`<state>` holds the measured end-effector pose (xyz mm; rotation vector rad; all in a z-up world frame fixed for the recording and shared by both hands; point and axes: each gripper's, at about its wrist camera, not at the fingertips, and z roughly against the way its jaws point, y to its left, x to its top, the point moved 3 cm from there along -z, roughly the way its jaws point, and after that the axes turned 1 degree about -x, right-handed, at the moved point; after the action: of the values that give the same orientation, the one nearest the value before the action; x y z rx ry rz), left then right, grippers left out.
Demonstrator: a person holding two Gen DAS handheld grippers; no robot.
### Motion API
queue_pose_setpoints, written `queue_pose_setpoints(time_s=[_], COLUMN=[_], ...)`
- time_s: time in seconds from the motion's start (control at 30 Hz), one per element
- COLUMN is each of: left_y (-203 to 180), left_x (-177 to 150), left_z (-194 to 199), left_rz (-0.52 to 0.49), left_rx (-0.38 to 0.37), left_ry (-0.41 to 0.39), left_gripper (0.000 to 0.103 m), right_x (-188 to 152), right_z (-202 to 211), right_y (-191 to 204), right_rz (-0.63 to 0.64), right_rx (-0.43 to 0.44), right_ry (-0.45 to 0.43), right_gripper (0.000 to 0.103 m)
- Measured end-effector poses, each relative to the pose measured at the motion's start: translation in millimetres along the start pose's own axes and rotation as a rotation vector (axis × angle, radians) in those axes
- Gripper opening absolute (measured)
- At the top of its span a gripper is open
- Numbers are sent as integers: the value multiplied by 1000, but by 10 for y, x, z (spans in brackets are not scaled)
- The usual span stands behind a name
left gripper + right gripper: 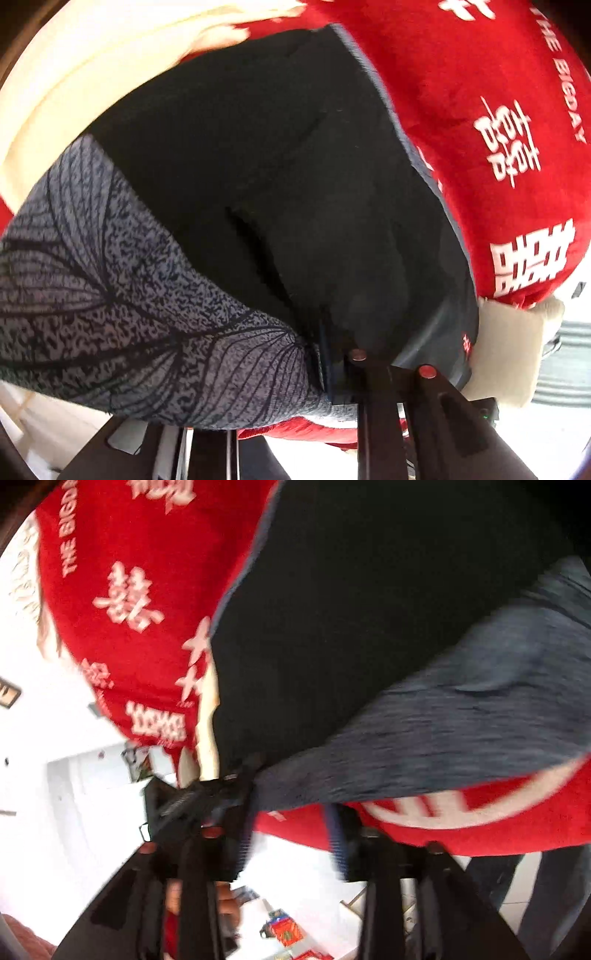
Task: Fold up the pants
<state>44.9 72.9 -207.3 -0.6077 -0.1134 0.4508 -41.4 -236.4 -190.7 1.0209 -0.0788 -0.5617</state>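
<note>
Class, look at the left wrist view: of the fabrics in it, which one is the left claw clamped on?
The black pants with the grey leaf-patterned panel. The left claw is shut on their edge, while the red blanket printed with white characters only lies underneath.

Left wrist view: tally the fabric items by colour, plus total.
Black with grey patterned trim: 1, the pants
Red with white lettering: 1, the blanket
Cream: 1, the bedding at the upper left
Total: 3
</note>
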Motion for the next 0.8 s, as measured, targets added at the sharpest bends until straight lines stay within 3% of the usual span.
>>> queue_pose_setpoints(time_s=[0.17, 0.4, 0.43, 0.47, 0.5, 0.57, 0.67, 0.8], left_y=[-87, -111, -106, -110, -135, -188, -315, -568], left_x=[45, 35, 32, 30, 30, 28, 62, 205], left_z=[-1, 5, 5, 9, 25, 79, 257, 428], left_rz=[-52, -102, -106, -111, -118, -142, -170, -184], left_rx=[17, 35, 37, 38, 36, 37, 23, -4], left_ry=[37, 68, 72, 73, 73, 65, 43, 19], left_gripper=[22, 22, 22, 22, 22, 22, 22, 22], right_x=[0, 103, 125, 141, 156, 168, 245, 503], right_z=[295, 579, 614, 624, 607, 666, 785, 963], right_y=[-479, -784, -821, -846, -843, -722, -157, 351], right_rz=[-130, -305, -342, -372, -401, -367, -129, 34], right_rx=[36, 259, 288, 290, 264, 183, 25, -40], right_ry=[-105, -272, -295, -299, -294, -288, -265, -226], right_gripper=[55, 53, 47, 13, 6, 6, 6, 6])
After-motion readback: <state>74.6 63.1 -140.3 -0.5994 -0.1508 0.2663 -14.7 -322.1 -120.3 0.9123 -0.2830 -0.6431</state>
